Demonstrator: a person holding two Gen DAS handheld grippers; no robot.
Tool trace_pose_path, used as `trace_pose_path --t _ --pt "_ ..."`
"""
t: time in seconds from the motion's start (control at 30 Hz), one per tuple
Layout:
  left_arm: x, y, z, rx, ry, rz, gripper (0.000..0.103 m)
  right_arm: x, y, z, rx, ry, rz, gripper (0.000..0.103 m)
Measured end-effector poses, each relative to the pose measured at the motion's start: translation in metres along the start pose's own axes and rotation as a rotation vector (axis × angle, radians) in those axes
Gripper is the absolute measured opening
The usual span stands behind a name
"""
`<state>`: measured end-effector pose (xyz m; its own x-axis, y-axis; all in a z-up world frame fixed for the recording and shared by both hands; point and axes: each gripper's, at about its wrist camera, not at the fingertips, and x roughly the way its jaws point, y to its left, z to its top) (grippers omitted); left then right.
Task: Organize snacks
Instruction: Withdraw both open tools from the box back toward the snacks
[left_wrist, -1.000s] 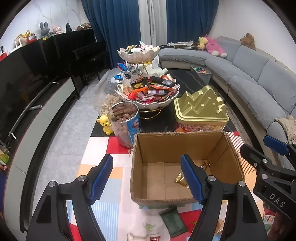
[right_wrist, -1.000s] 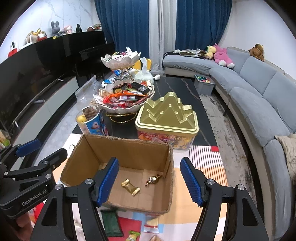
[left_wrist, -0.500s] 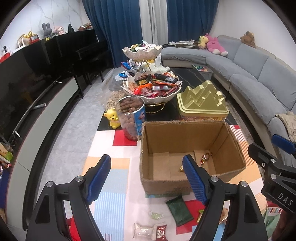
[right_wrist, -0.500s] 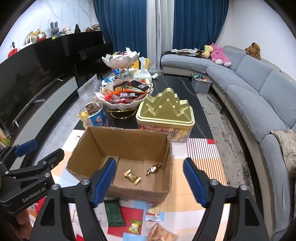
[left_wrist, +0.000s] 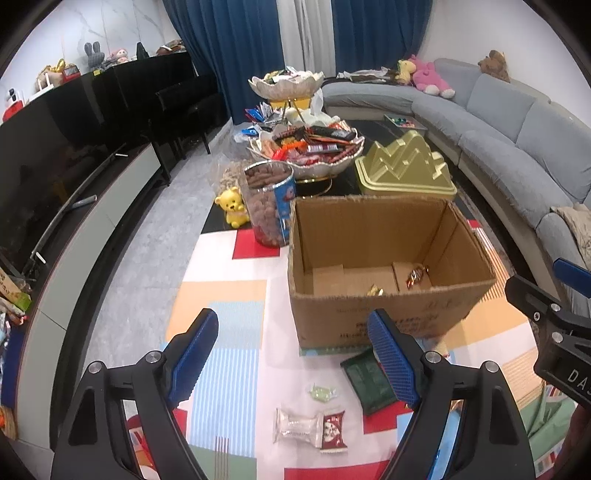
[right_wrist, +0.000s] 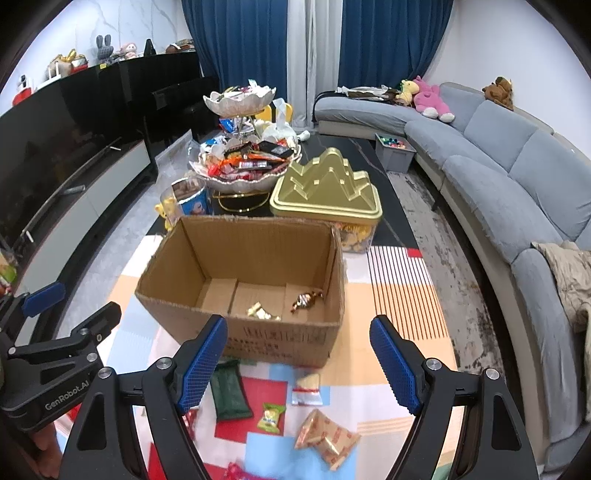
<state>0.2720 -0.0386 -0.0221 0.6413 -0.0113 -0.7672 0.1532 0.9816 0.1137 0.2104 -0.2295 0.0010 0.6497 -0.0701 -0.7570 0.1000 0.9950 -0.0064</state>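
An open cardboard box (left_wrist: 388, 314) (right_wrist: 280, 336) stands on the patterned mat. Inside lie a gold candy (left_wrist: 373, 290) (right_wrist: 263, 312) and a red-brown candy (left_wrist: 416, 275) (right_wrist: 306, 300). In front of the box, loose on the mat, are a dark green packet (left_wrist: 365, 380) (right_wrist: 229, 391), a light green candy (left_wrist: 322, 392) (right_wrist: 271, 417), a red and clear wrapper (left_wrist: 314, 430) and a gold-orange packet (right_wrist: 327, 439). My left gripper (left_wrist: 291, 315) hovers over the mat left of the box's front; its jaws are opening and empty. My right gripper (right_wrist: 298, 321) is open and empty before the box.
Behind the box stand a gold mountain-shaped tin (left_wrist: 402, 170), a two-tier bowl stand heaped with snacks (left_wrist: 303, 147), a clear snack jar (left_wrist: 269, 206) and a yellow bear figure (left_wrist: 233, 206). A grey sofa (left_wrist: 517, 140) curves along the right. A dark TV cabinet (left_wrist: 74, 177) lines the left.
Both grippers have drawn back from over the box toward the near mat, and loose snacks have come into view below. Both pairs of jaws stand wider.
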Motion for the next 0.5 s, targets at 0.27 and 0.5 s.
trace_pose_path --t 0.27,0.5 --pt "0.002 -0.014 -0.026 0.019 0.022 -0.003 0.083 0.000 -0.008 -0.025 -0.029 0.024 -0.020 0.080" --pt "0.007 -0.025 -0.049 0.036 0.044 -0.014 0.083 0.003 -0.012 -0.048 -0.036 0.060 -0.020 0.080"
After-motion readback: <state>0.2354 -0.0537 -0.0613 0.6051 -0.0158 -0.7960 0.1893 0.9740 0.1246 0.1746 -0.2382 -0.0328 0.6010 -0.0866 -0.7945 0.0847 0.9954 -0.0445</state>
